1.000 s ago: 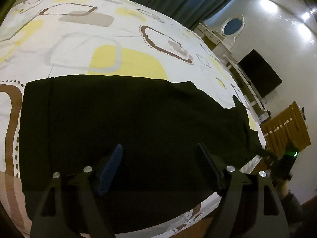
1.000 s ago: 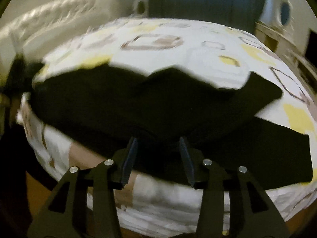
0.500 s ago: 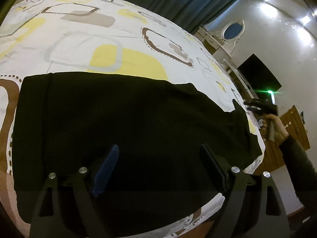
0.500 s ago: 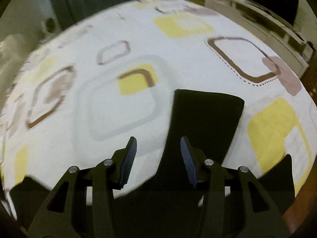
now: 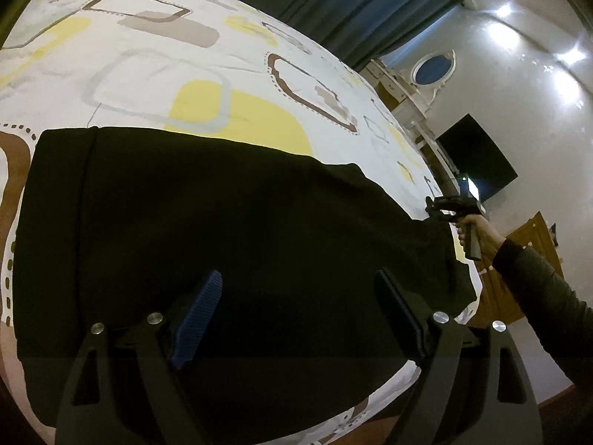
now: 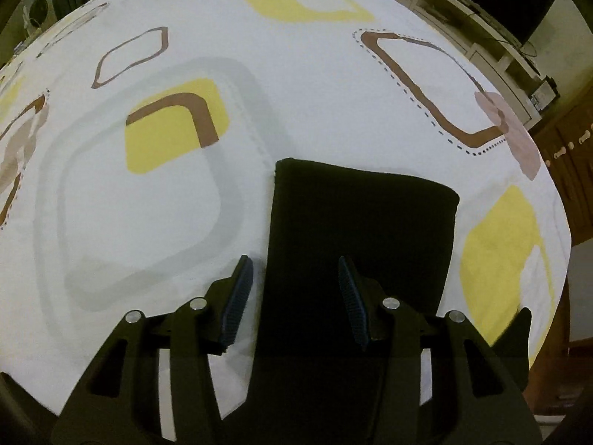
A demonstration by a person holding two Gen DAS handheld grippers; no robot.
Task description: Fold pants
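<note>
Black pants (image 5: pixel 222 230) lie spread flat on a bed with a patterned sheet (image 5: pixel 155 74). My left gripper (image 5: pixel 300 319) hovers open over the near part of the pants, holding nothing. In the left wrist view the right gripper (image 5: pixel 450 204) is held in a hand at the far right end of the pants. In the right wrist view a flat black leg end (image 6: pixel 355 230) lies on the sheet (image 6: pixel 148 200), and my right gripper (image 6: pixel 294 300) is open above its left edge, empty.
Dark curtains (image 5: pixel 352 7) hang behind the bed. A white dresser with an oval mirror (image 5: pixel 431 70) and a black TV (image 5: pixel 474 159) stand along the right wall. Wooden cabinets (image 6: pixel 570 163) stand beyond the bed's right edge.
The right gripper swung from below the bed edge up to the far end of the pants. Its view went from the whole pants to one leg end. The left gripper stayed open and nearly still.
</note>
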